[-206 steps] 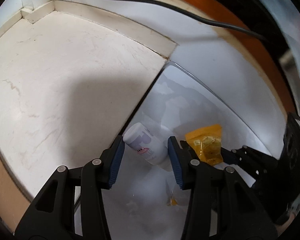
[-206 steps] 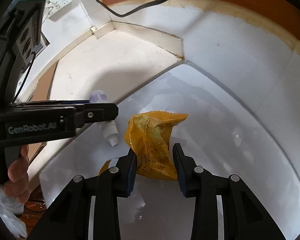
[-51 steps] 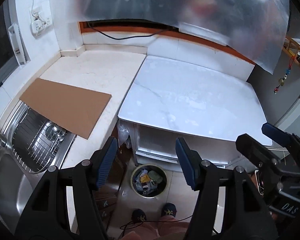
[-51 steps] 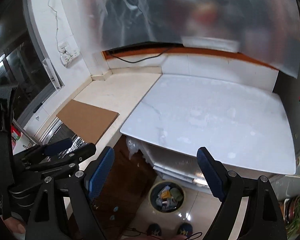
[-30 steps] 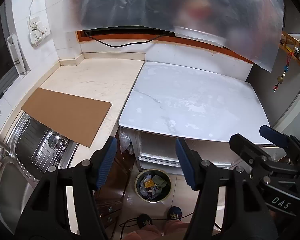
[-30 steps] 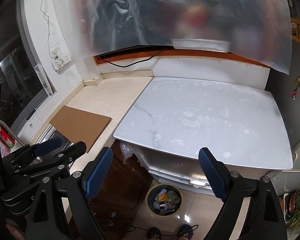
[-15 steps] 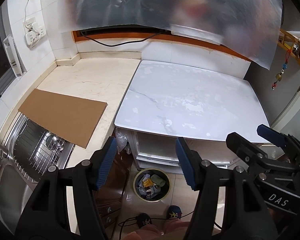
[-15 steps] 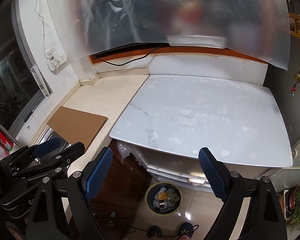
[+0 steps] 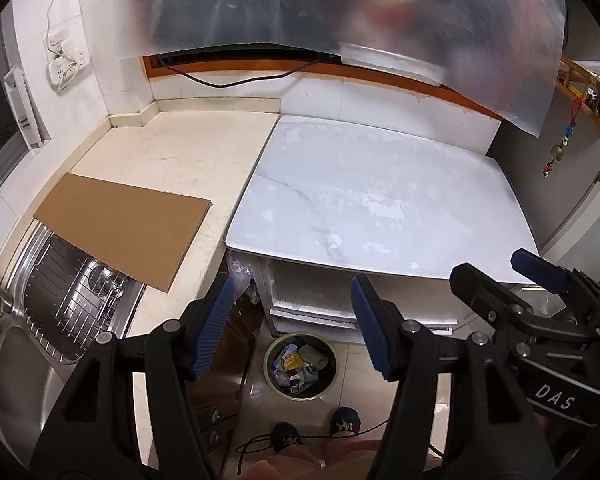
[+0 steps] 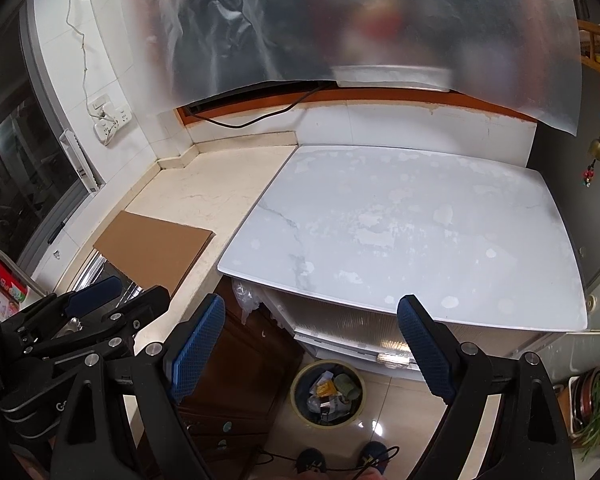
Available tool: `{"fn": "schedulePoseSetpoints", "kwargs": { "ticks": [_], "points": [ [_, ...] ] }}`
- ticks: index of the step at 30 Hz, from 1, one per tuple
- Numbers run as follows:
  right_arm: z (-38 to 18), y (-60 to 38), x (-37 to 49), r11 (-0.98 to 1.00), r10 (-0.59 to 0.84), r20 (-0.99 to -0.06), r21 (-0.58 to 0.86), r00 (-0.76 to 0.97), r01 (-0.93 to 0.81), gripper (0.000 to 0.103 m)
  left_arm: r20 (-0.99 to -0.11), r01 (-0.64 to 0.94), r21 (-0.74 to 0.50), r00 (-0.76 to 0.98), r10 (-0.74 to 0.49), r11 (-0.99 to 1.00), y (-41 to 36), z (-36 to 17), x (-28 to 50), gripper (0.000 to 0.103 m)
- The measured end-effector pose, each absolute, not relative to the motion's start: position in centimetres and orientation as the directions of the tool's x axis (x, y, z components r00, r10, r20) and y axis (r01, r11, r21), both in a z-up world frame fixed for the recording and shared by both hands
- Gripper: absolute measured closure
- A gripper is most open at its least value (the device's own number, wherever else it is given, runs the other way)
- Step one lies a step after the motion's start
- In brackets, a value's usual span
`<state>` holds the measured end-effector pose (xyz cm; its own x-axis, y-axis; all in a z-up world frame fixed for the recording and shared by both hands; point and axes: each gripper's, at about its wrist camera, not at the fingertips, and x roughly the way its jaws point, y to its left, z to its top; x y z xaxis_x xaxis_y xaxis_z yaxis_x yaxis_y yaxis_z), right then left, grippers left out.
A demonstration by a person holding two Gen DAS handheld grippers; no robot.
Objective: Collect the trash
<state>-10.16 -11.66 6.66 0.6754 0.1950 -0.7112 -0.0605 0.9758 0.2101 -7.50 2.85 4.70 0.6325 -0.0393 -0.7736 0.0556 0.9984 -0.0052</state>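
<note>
Trash (image 9: pixel 298 364) sits heaped in the round bin (image 9: pixel 274 350) on the tiled floor, just in front of the white marble table's (image 9: pixel 380 200) near edge and right ahead of your shoes (image 9: pixel 346 420); you can make out a yellow wrapper and some crumpled pieces among it, but the rest is too small to tell. Your left gripper (image 9: pixel 292 314) hangs above that bin with its blue pads apart and nothing between them. Your right gripper (image 10: pixel 308 336) is spread wider, also empty, with the bin (image 10: pixel 327 394) showing in the gap between its fingers. The table's top is bare from its near edge back to the wall, marked only with pale blotches. To its left, the beige counter (image 9: pixel 180 156) carries a flat sheet of cardboard (image 9: pixel 120 224) whose near corner overhangs the steel sink (image 9: pixel 72 300) with its wire rack. A black cable (image 9: pixel 228 80) runs along the back edge under the window.
</note>
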Motion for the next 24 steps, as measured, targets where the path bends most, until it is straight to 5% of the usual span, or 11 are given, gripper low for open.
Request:
{"fn": "schedulePoseSetpoints", "kwargs": {
  "ticks": [24],
  "points": [
    [5.85, -11.49, -10.04, 0.976, 0.192, -0.723, 0.214, 0.664, -0.049, 0.014, -0.786, 0.060, -0.011, 0.616, -0.045, 0.998, 3.04, 4.02, -7.09, 0.045]
  ]
}}
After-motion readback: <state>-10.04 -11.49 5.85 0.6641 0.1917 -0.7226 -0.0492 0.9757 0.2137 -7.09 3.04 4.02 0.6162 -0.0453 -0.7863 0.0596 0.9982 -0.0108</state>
